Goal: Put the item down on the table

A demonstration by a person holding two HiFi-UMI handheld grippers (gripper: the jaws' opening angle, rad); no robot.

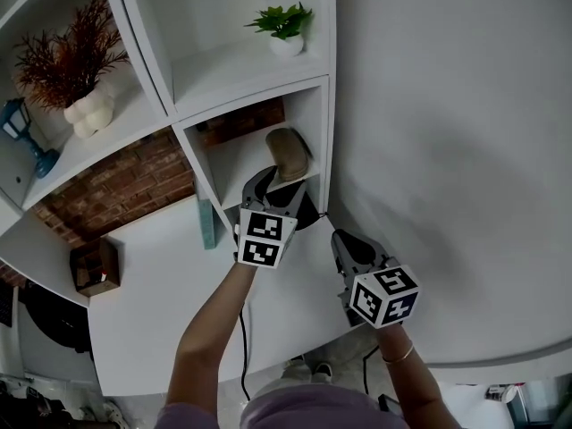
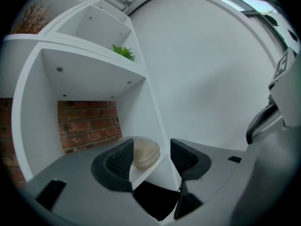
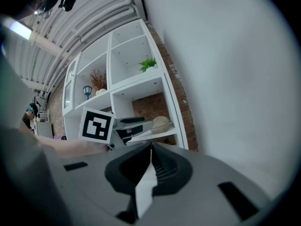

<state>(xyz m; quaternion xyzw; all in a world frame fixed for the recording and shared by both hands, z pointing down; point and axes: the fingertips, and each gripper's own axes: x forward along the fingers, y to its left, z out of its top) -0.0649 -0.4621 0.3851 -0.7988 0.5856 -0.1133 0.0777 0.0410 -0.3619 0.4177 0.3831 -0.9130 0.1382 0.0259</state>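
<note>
On the floor of the lower right cubby (image 1: 234,161), close to its front edge and toward its right side, we see the item (image 1: 288,153), a rounded beige piece, not yet lifted. Our left gripper (image 1: 279,190) points straight at it, jaws spread wide with nothing pressed between the pads. In its own view the item sits just beyond the tips, partly behind the left jaw. We judge the chief risk to be the cubby's right wall (image 2: 149,117). Its front edge runs down between the jaws, so closing here could pinch the wall or knock the item deeper. The smooth curve could also slip from the pads. Our right gripper (image 3: 151,150) is closed on nothing, off to the right. The table (image 1: 161,311) lies below.
</note>
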